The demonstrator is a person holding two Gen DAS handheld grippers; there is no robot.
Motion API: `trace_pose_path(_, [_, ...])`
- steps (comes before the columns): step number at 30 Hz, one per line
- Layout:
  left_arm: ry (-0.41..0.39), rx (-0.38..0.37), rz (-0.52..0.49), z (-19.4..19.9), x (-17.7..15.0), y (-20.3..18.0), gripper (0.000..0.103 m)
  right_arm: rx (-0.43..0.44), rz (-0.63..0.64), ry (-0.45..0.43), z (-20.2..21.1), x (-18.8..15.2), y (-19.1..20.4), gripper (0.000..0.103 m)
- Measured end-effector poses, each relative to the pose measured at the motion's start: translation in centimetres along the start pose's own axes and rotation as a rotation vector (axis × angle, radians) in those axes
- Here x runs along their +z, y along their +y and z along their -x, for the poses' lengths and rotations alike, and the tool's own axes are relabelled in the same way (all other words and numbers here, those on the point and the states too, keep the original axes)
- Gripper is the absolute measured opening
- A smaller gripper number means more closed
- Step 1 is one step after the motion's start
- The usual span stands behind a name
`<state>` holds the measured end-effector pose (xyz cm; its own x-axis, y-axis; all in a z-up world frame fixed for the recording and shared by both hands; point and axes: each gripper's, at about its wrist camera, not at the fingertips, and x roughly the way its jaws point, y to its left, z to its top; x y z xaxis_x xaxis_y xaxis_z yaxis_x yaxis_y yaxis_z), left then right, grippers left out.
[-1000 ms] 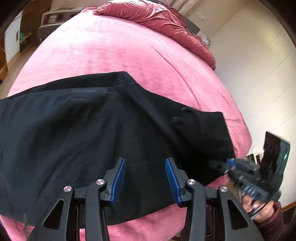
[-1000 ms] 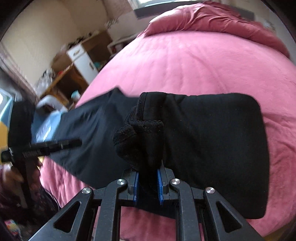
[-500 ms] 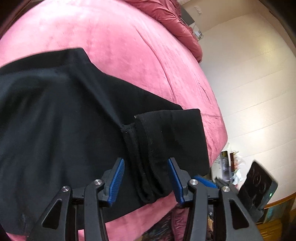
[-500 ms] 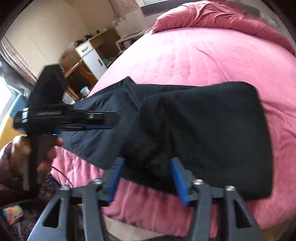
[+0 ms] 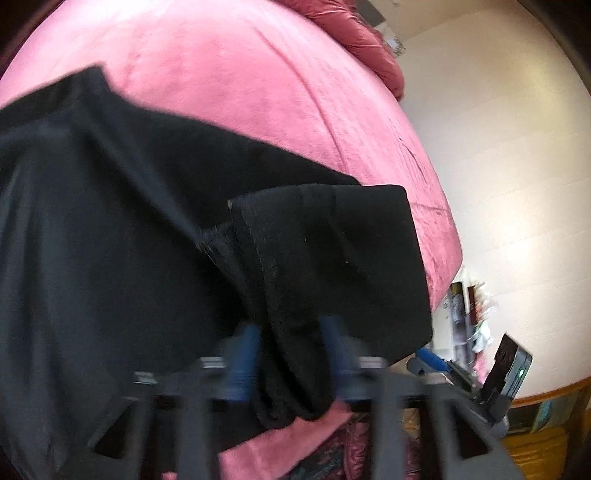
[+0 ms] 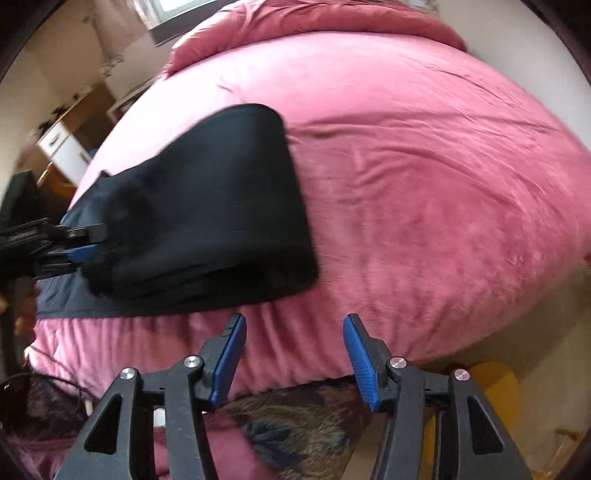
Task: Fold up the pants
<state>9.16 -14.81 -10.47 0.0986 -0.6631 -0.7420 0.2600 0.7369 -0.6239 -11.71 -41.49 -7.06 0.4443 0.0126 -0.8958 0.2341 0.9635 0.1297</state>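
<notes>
on top of the big pink fuzzy bed cover (image 6: 424, 166) lie the soft black pants (image 5: 110, 240), spread near the bed's front edge. one end of the pants is folded back over the rest, so there is a thick double layer with a rounded fold on its right side (image 6: 236, 206).

the left gripper (image 5: 291, 354) has its two blue pads pressed in on a bunched-up bit of the black cloth, right at the hem of the folded part (this view is blurry, so the pads look smudged). the cloth is squeezed between them and hangs down a little below the fingers. in the right wrist view this same gripper shows at the left side (image 6: 79, 240), biting the pants at their near left corner.

the right gripper (image 6: 293, 354) is wide apart, with a big gap between its blue ribbed pads (image 6: 229, 354), and it has nothing in it. it sits off the pants, just past the bed's front edge, with the pink cover showing between its fingers.

at the far end of the bed there is a puffy dark pink quilt (image 6: 332, 18), all scrunched up. a wooden desk with white drawers (image 6: 62, 140) stands by the wall on the left side. a cream wall (image 5: 498, 166) is on the right of the bed.
</notes>
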Motion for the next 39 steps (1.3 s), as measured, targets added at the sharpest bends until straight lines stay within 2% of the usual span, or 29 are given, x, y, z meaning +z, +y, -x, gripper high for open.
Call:
trace_pose_path(3, [-0.037, -0.035, -0.033, 0.8, 0.6, -1.0, 0.012, 0.010, -0.043, -0.013, -0.9, 0.7, -0.2, 0.055])
trace_pose_path(8, [-0.144, -0.102, -0.092, 4.4, 1.7, -3.2, 0.011, 0.021, -0.069, -0.049, -1.9, 2.3, 0.6, 0.054])
trace_pose_path(9, [-0.162, -0.118, -0.099, 5.0, 1.9, -3.5, 0.011, 0.016, -0.063, -0.057, -2.1, 2.2, 0.7, 0.050])
trace_pose_path(10, [-0.179, -0.129, -0.105, 5.8, 2.1, -3.7, 0.011, 0.005, -0.054, -0.080, -1.8, 2.4, 1.0, 0.035])
trace_pose_path(11, [-0.195, -0.123, -0.114, 6.7, 2.1, -3.9, 0.011, -0.002, -0.048, -0.099, -1.6, 2.5, 1.1, 0.026])
trace_pose_path(12, [-0.196, -0.116, -0.119, 7.1, 2.0, -4.0, 0.011, -0.007, -0.036, -0.109, -1.5, 2.5, 1.4, 0.025])
trace_pose_path(13, [-0.193, -0.100, -0.125, 7.2, 1.8, -3.9, 0.011, -0.008, -0.015, -0.107, -1.6, 2.5, 1.8, 0.019])
trace_pose_path(14, [-0.186, -0.061, -0.132, 7.1, 1.4, -3.4, 0.011, -0.018, 0.015, -0.101, -1.6, 2.4, 2.3, 0.017])
trace_pose_path(16, [-0.160, -0.014, -0.120, 6.4, 0.6, -1.9, 0.010, -0.007, 0.058, -0.089, -1.9, 2.2, 3.2, 0.017])
trace_pose_path(20, [-0.058, 0.077, -0.039, 2.7, -1.9, 2.2, 0.011, -0.026, 0.090, -0.054, -3.0, 2.0, 3.6, 0.017])
trace_pose_path(22, [-0.043, 0.082, -0.024, 1.5, -2.5, 2.5, 0.011, -0.026, 0.114, -0.044, -3.0, 1.9, 3.8, 0.018])
trace_pose_path(26, [-0.074, 0.082, -0.013, 2.2, -2.4, 2.2, 0.015, -0.026, 0.169, 0.009, -2.7, 2.0, 3.9, 0.025])
trace_pose_path(29, [-0.083, 0.125, -0.027, 3.1, -2.2, 2.2, 0.019, -0.005, 0.187, 0.028, -1.0, 2.3, 3.1, 0.038])
trace_pose_path(30, [-0.095, 0.130, -0.030, 3.6, -2.3, 2.0, 0.022, 0.009, 0.196, 0.029, -0.2, 2.5, 3.0, 0.038])
trace_pose_path(32, [-0.154, 0.168, -0.052, 5.0, -2.6, 1.5, 0.022, 0.040, 0.200, 0.000, 1.4, 3.1, 2.8, 0.040])
trace_pose_path(35, [-0.233, 0.178, -0.109, 6.7, -2.8, 1.1, 0.022, 0.075, 0.197, -0.071, 2.9, 5.5, 3.8, 0.040])
trace_pose_path(39, [-0.258, 0.167, -0.172, 6.0, -2.0, -0.9, 0.022, 0.123, 0.215, -0.117, 1.3, 9.3, 7.1, 0.040])
